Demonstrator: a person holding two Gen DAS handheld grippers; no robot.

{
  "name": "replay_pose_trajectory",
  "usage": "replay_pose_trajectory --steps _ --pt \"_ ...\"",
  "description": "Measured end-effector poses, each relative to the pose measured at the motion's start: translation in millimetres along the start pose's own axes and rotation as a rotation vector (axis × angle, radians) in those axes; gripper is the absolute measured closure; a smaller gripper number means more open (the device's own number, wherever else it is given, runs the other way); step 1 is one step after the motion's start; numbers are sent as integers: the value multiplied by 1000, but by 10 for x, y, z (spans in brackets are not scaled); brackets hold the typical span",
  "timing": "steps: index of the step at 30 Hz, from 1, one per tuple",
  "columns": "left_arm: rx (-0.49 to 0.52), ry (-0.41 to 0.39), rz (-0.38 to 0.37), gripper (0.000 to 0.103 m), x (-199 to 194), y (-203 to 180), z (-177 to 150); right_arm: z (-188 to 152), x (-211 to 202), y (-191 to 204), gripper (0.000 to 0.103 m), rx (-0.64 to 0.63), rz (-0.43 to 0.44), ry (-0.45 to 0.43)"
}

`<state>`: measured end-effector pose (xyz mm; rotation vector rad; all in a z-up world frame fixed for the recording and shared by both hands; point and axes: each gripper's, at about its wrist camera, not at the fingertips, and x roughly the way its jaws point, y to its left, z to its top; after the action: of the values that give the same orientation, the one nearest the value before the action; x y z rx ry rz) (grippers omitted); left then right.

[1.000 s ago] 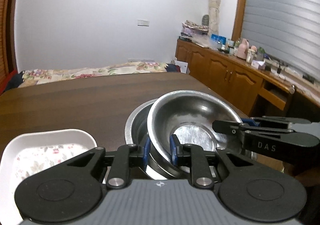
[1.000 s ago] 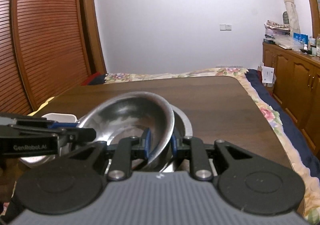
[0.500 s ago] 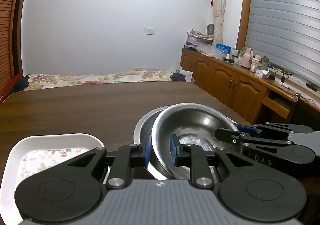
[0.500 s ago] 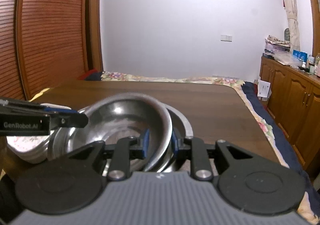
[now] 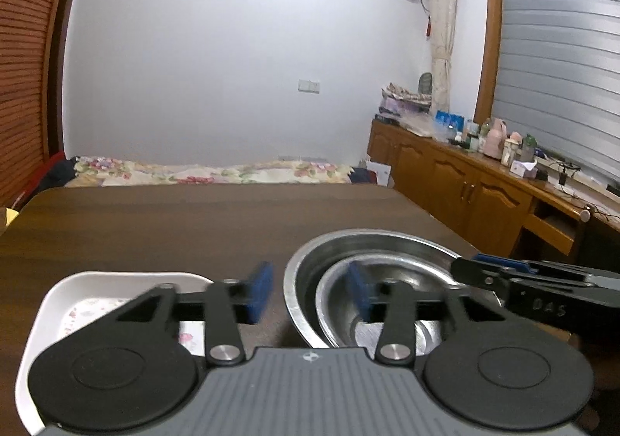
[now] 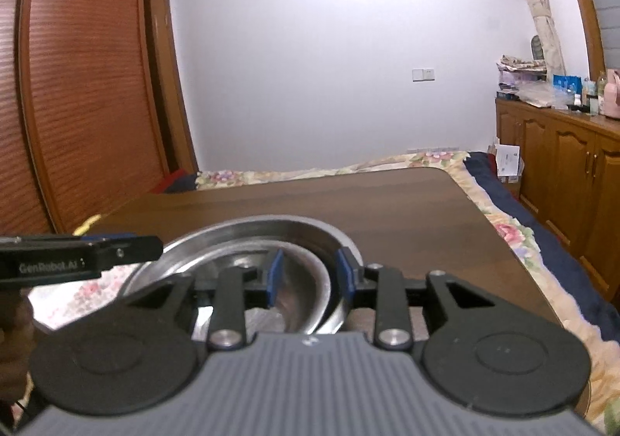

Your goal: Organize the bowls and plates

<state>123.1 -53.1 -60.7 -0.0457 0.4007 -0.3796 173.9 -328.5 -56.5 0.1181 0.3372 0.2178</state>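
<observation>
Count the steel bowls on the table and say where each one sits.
2. The larger steel bowl stands on the wooden table, right of the white floral dish; the smaller steel bowl is nested inside it. More could be hidden underneath.

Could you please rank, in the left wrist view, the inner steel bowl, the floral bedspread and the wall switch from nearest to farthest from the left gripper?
1. Inner steel bowl, nested just ahead, right of the left gripper.
2. Floral bedspread, beyond the table's far edge.
3. Wall switch, on the back wall.
</observation>
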Motion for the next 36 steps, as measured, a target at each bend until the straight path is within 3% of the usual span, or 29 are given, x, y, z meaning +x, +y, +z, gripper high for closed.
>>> replay_pose_trajectory --steps 2,7,19,28,36 --pt "8 -6 11 44 -6 -1 -1 15 -30 -12 57 0 -27 -17" --pt "20 10 20 39 44 -7 -54 8 -30 -82 50 11 -43 -32" --pt "24 50 11 40 137 -32 -159 -177 123 -125 50 33 -35 17" --pt "24 79 10 58 175 -35 -213 -194 108 -61 50 31 -7 15" --pt "23 84 -9 67 189 -48 -223 -217 104 -73 65 52 28 18"
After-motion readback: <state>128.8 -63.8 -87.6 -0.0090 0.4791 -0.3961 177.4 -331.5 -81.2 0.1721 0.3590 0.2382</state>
